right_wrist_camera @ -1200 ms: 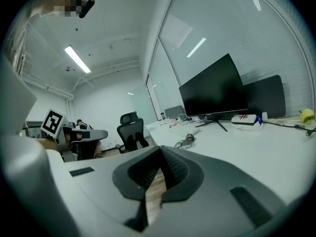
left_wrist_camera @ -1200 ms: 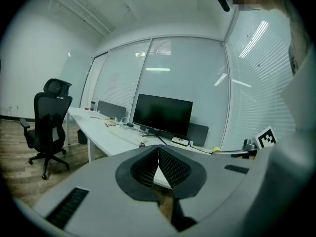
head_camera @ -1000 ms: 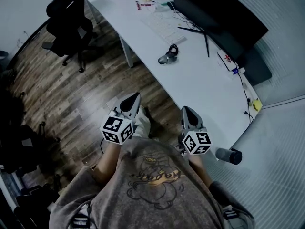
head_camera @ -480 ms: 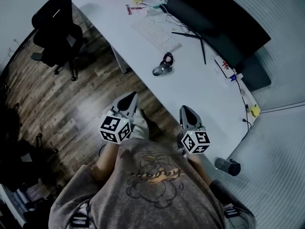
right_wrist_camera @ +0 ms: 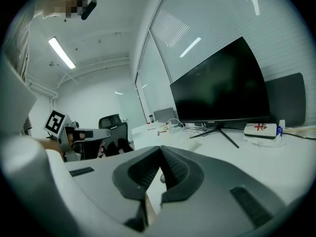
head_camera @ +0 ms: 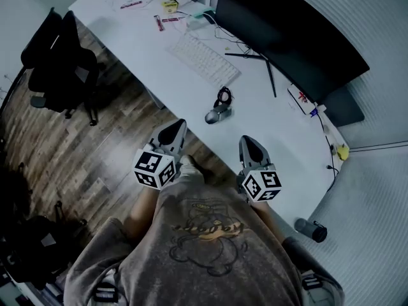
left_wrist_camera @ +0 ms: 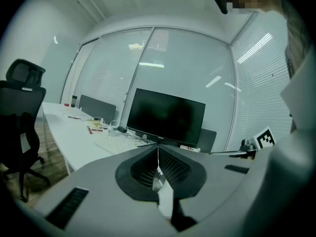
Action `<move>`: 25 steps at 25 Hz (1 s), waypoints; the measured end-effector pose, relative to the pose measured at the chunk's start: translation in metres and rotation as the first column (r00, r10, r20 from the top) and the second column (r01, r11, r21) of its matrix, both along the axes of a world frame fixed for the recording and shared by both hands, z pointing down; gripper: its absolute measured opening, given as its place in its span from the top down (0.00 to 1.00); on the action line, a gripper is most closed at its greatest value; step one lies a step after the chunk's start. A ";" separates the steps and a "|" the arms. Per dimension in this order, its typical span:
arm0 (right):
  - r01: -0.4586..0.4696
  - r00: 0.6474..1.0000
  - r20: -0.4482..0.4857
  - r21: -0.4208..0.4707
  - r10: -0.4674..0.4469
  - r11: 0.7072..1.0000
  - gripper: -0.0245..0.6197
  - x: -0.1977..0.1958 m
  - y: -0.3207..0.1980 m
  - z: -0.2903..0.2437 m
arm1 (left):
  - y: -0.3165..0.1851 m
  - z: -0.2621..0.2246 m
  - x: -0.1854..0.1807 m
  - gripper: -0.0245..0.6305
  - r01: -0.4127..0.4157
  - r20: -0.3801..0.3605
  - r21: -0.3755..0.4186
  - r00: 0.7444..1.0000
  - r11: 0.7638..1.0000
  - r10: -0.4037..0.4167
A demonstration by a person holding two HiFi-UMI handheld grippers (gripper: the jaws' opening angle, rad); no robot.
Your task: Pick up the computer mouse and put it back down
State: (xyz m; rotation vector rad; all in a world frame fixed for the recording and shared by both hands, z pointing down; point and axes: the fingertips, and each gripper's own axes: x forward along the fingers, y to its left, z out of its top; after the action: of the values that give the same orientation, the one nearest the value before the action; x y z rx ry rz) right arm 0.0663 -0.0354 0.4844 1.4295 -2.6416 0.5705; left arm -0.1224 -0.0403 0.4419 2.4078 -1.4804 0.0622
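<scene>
The computer mouse (head_camera: 215, 115) lies untouched on the white desk (head_camera: 274, 126), near its front edge, so the whole job is left (lift it, then set it down). The left gripper (head_camera: 178, 126) and the right gripper (head_camera: 247, 140) are both closed tight and empty, near the desk edge, with the mouse just ahead between them.

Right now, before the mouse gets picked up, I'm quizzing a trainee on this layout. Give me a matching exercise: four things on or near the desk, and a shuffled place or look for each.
Things:
1. computer mouse
2. keyboard
3. office chair
4. monitor

Descriptions:
A. on the wooden floor, left of the desk
B. dark screen, at the desk's back
C. near the desk's front edge
D. white, beside the monitor's stand legs

Pairs: 1-C, 2-D, 3-A, 4-B
</scene>
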 end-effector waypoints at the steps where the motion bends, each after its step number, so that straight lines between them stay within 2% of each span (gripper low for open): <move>1: -0.015 1.000 0.001 0.000 0.015 1.000 0.95 -0.003 -0.006 -0.001 | -0.008 0.000 -0.002 0.93 -0.017 -0.004 0.000 1.000 1.000 0.017; 11: -0.137 0.991 0.000 0.005 0.137 0.991 0.95 -0.008 -0.043 -0.005 | -0.070 -0.005 -0.001 0.93 -0.138 -0.041 0.029 0.989 0.990 0.139; 25: -0.098 0.995 0.027 0.037 0.097 0.994 0.95 -0.007 -0.082 -0.021 | -0.100 -0.022 0.006 0.93 -0.102 -0.019 0.076 0.994 0.992 0.104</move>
State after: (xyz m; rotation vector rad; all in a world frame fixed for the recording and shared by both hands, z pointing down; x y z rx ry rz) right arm 0.0597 -0.1179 0.4630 1.5804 -2.6273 0.5527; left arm -0.1168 -0.1400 0.4202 2.5342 -1.3710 0.0021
